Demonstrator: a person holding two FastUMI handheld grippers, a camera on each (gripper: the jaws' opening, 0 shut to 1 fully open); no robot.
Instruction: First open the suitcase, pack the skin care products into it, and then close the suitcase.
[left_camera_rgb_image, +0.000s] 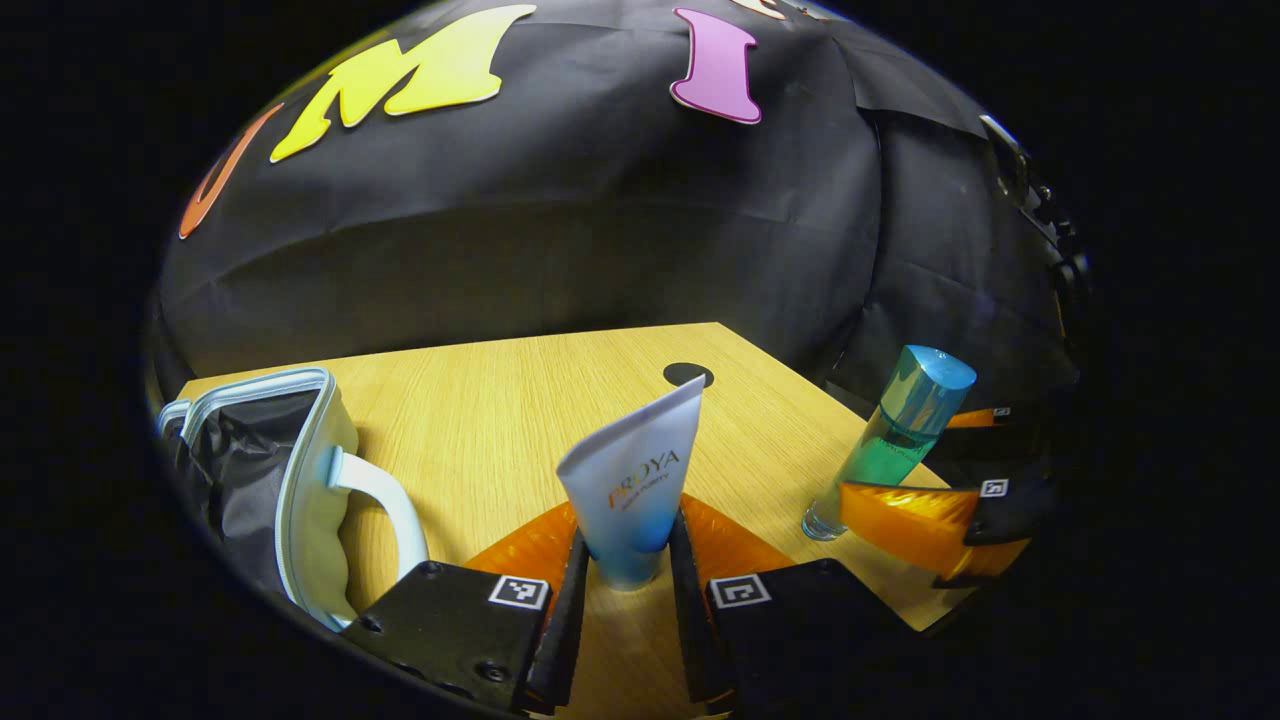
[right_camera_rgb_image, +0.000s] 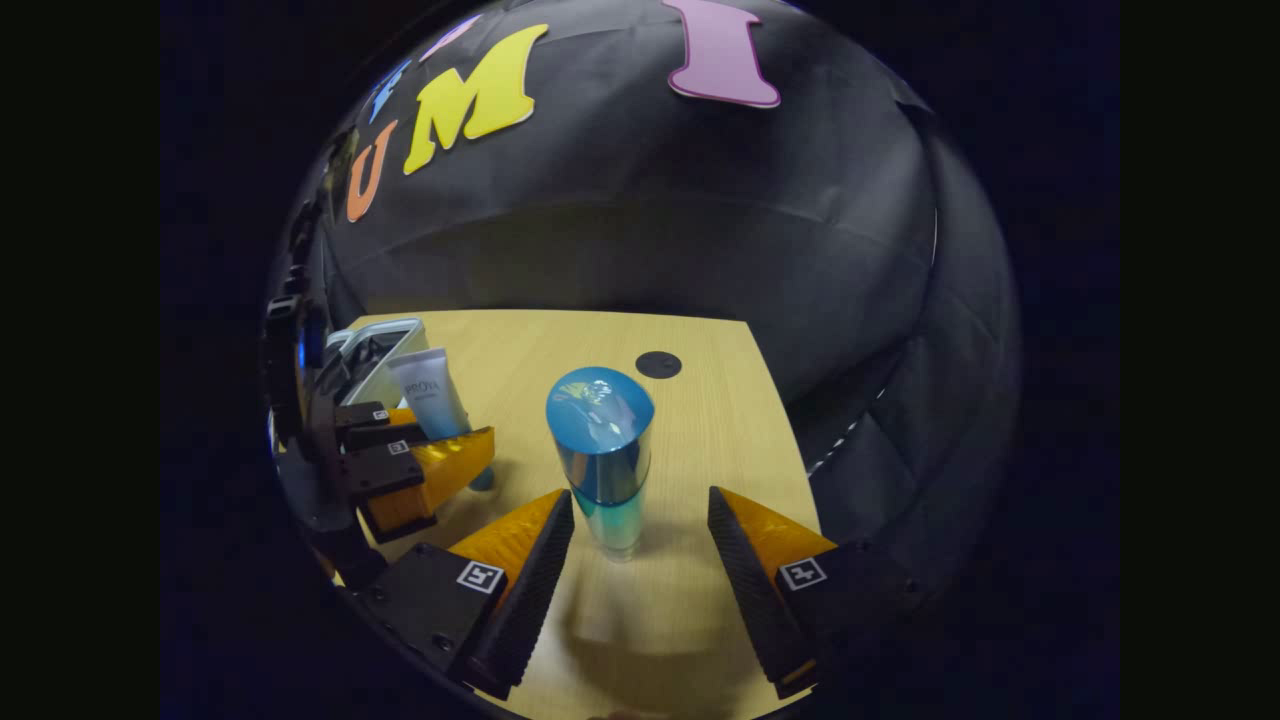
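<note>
Here, in the left gripper view, the left gripper (left_camera_rgb_image: 628, 570) has its two black-padded fingers drawn in narrowly on either side of a white and blue tube (left_camera_rgb_image: 632, 480) of skin care cream; both pads press against the tube's lower end, which stands cap-down on the wooden table (left_camera_rgb_image: 500, 420) with its flat crimped end pointing up and tilted slightly to the right. To the left of the tube, near the table's edge, lies the suitcase (left_camera_rgb_image: 290, 490), a small pale blue case with a white handle, its zipped lid open and dark lining showing inside. To the right, well apart from the tube, a tall teal bottle (left_camera_rgb_image: 890, 440) with a shiny blue cap stands upright on the table. In the right gripper view, the right gripper (right_camera_rgb_image: 640, 540) has its jaws spread wide, with the teal bottle standing between the orange fingers, closer to the left one; neither pad touches it. A small dark round hole (right_camera_rgb_image: 659, 364) sits in the tabletop beyond the bottle. Off to the left in this view, the left gripper appears farther away, holding the tube, with the open suitcase just behind it
</note>
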